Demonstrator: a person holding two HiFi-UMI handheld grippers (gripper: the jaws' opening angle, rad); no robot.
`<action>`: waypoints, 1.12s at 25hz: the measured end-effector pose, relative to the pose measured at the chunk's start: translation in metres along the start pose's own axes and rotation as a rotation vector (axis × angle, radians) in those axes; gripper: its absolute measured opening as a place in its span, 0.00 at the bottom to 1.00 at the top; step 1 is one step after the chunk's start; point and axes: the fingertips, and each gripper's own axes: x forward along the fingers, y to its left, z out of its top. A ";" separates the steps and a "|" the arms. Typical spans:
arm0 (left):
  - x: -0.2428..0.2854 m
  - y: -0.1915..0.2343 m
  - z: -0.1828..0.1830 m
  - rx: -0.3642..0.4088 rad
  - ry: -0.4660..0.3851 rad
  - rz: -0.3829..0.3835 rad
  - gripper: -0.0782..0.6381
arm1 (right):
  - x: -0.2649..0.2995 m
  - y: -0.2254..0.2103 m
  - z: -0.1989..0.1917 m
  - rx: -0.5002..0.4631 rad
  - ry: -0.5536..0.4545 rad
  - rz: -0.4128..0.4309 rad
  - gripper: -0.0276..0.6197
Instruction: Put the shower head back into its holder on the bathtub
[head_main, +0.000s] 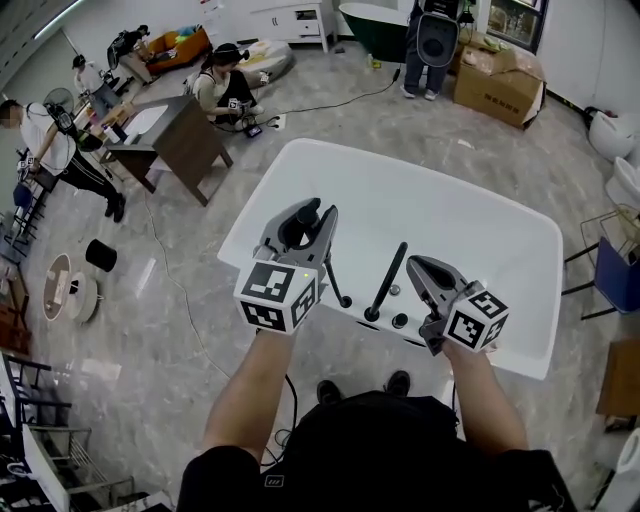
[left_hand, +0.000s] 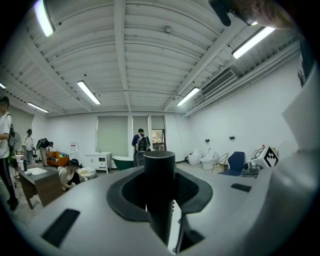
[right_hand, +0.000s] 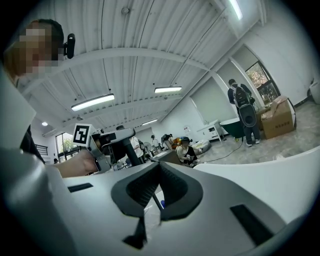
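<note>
Pinching the black shower head upright in the left gripper over the near rim of the white bathtub, with its hose hanging down; holding the right gripper pressed together on nothing, just beside a black post.

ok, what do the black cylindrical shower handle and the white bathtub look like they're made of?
The black cylindrical shower handle: matte black, even, with no glints. It could be coated metal or plastic; the look doesn't settle it.
The white bathtub: smooth, uniform white with a soft rounded rim, probably acrylic or a similar moulded shell.
</note>
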 end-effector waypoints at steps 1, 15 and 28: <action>0.000 -0.001 -0.006 -0.007 0.011 -0.001 0.27 | -0.001 0.000 -0.002 0.001 0.003 -0.004 0.07; 0.008 -0.007 -0.077 -0.073 0.148 -0.006 0.27 | 0.002 -0.003 -0.025 0.027 0.059 -0.002 0.07; 0.008 -0.038 -0.131 -0.136 0.261 0.129 0.27 | -0.020 -0.013 -0.041 0.032 0.152 0.135 0.07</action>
